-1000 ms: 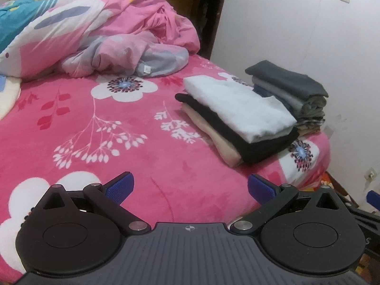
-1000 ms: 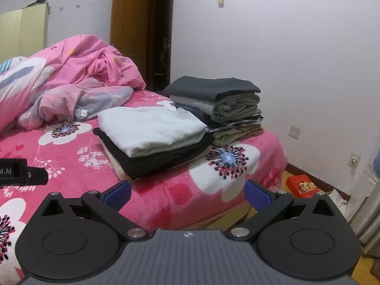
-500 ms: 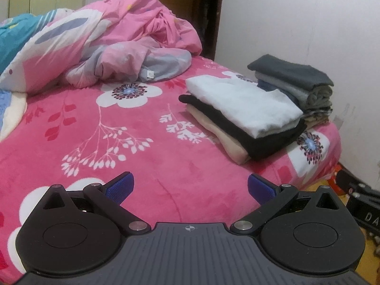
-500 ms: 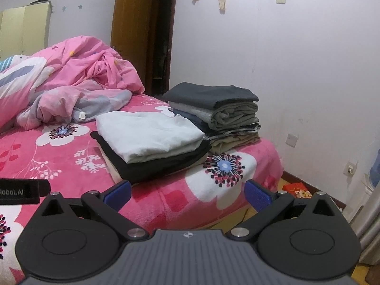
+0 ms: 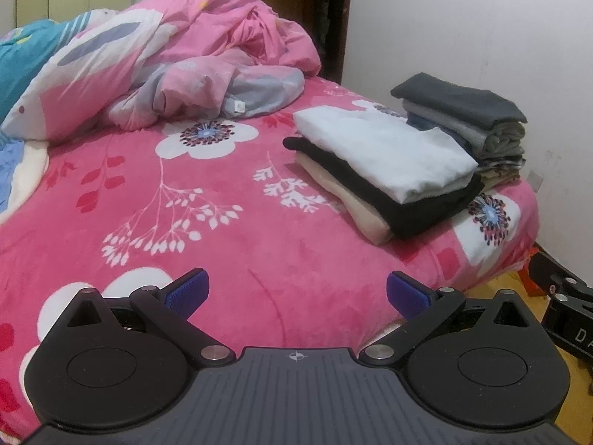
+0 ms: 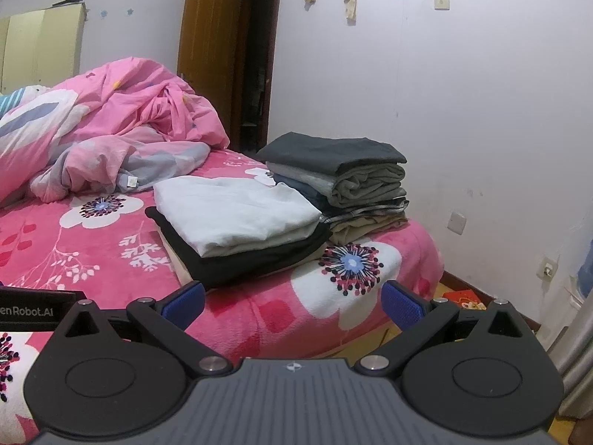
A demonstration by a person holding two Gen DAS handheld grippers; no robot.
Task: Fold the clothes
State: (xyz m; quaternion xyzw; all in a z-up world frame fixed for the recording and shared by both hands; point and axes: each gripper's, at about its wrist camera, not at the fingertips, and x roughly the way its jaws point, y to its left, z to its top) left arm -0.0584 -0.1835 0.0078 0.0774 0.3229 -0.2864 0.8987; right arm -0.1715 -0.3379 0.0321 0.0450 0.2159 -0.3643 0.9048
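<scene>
Hovering low at the bed's near edge, both claws are held wide apart and nothing is gripped in either.

Item: left claw (image 5: 297,291). Blue pads are spread over bare blanket (image 5: 229,252); no garment lies between them.

Item: right claw (image 6: 292,302). Likewise spread and empty, set above the blanket's corner, the floor being seen just to its right. A black bar of the left claw shows at its left.

Item: near stack (image 5: 385,170). Placed ahead and right of the left claw, straight ahead of the right. A white piece (image 6: 233,215) is laid on a black piece (image 6: 259,263), a cream piece being at the bottom. Edges are squared, presumably so the pile stays steady on the soft blanket.

Item: far stack (image 6: 344,185). Set just behind the near stack, by the wall; a dark grey piece is on top, with grey, blue and tan pieces beneath. Kept at the corner, probably to leave the middle free for folding.

Item: duvet (image 5: 185,59). Heaped far ahead and left, rumpled, not folded.

Judgement: the visible clothes are folded already; no loose garment is seen within reach.
</scene>
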